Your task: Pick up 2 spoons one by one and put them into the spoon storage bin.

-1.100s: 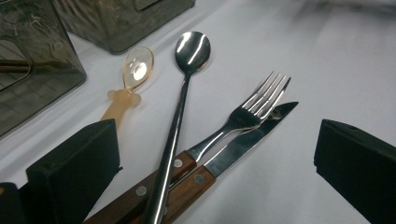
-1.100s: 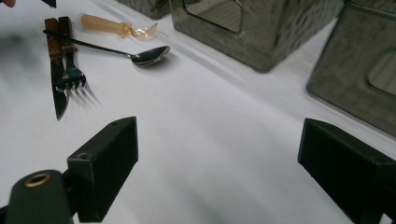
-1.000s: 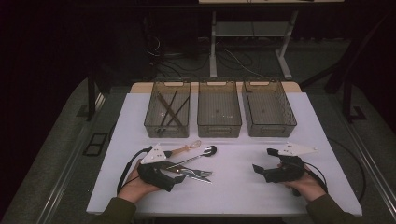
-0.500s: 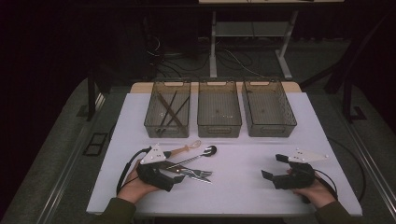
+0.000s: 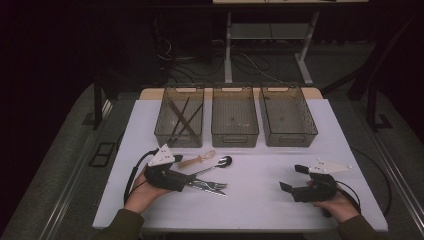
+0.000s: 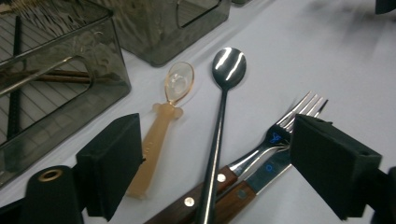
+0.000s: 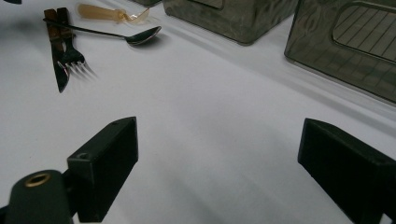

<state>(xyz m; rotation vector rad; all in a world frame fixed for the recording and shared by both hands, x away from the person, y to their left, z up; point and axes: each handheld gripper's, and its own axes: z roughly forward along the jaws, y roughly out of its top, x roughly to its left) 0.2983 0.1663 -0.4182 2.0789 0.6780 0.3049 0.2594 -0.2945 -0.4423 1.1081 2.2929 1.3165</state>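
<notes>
My left tongs [image 5: 192, 181] sit lower left of the high view, low over the cutlery pile, jaws apart and just been closing in. In the left gripper view the steel spoon [image 6: 220, 121] handle runs up between the jaws, the amber plastic spoon [image 6: 161, 126] lies just beside the left jaw, and the fork [image 6: 275, 137] and wood-handled knife [image 6: 254, 179] lie next to the right jaw. Pads aren't pressing anything yet, so open, nothing gripped. My guess: I'm lined up on the steel spoon, because its handle lies on top of the wooden handles and is the easiest to pinch without dragging the rest.

My right tongs [image 5: 291, 178] are lower right of the high view, resting over bare bench [image 5: 260, 200], jaws wide with white surface between them in the right gripper view. Parked well apart from the pile, probably to keep out of the left hand's way.

Three wire bins sit in a row at the top of the bench. The left bin [image 5: 160, 131] already holds dark chopsticks [image 5: 181, 120]; the middle bin [image 5: 235, 137] and right bin [image 5: 289, 140] look bare. That reads as sorting by type, one kind per bin, so spoons likely get their own.

Cutlery is bunched close and overlapping near the left bin, so a sloppy grab could catch the fork too.
</notes>
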